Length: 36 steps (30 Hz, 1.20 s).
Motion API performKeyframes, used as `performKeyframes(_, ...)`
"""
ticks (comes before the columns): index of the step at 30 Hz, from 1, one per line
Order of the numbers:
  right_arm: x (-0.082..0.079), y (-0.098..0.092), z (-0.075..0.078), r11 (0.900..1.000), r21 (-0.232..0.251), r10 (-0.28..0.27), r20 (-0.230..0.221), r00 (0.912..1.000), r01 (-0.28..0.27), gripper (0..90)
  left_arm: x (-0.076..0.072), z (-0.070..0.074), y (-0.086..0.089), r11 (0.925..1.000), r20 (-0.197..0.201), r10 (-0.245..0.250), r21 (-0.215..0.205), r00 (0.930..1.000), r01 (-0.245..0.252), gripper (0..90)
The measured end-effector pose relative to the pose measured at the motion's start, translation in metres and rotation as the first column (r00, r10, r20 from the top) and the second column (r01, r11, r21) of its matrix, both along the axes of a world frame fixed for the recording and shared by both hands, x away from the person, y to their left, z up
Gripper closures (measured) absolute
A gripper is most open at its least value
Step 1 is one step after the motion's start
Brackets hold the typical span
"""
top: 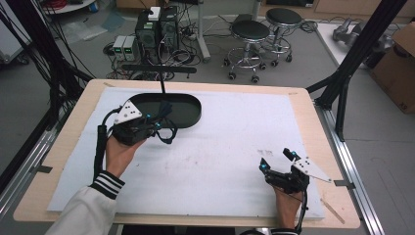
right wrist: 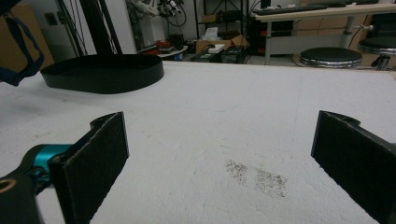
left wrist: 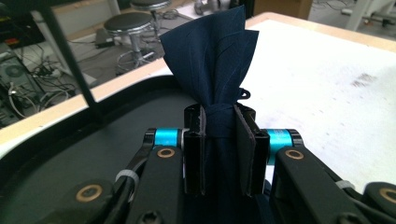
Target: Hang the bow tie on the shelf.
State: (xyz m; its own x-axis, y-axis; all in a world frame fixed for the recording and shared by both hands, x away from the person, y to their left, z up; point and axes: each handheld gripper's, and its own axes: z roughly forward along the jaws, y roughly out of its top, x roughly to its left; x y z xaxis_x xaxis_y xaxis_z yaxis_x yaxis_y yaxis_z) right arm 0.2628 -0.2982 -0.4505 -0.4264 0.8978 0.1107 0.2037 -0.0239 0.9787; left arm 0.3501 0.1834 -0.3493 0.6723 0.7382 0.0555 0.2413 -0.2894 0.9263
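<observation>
A lab with stools and cabling lies behind a worktop [top: 303, 105] under a white sheet. The left gripper's [left wrist: 219, 140] fingers [left wrist: 245, 151] are clenched on a bunched dark blue cloth [left wrist: 212, 60], pinched at its gathered waist so the folds fan above them. Just beyond and beneath sits a black oval tray [top: 188, 110], probably where the cloth is headed. Well apart, the right gripper's [right wrist: 219, 154] fingers [right wrist: 100, 154] stand released and hold nothing, likely waiting.
</observation>
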Motion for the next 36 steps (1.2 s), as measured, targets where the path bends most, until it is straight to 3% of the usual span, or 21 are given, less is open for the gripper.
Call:
performKeyframes(11, 0.0, 0.0, 0.0, 1.0, 0.001, 0.001, -0.002, 1.0, -0.001, 2.9, 0.014, 0.026, 0.019, 0.999, 0.037, 0.039, -0.023, 0.9986, -0.038, 74.7)
performKeyframes(25, 0.0, 0.0, 0.0, 1.0, -0.007, 0.002, 0.001, 1.0, -0.002, 2.9, 0.041, 0.054, 0.032, 0.9965, 0.113, 0.078, 0.022, 0.9906, -0.081, 74.6)
performKeyframes(36, 0.001, 0.001, 0.0, 1.0, -0.013, 0.005, -0.005, 1.0, -0.005, 2.9, 0.062, 0.066, 0.04, 0.9934, 0.115, 0.107, 0.029, 0.9875, -0.111, 74.7)
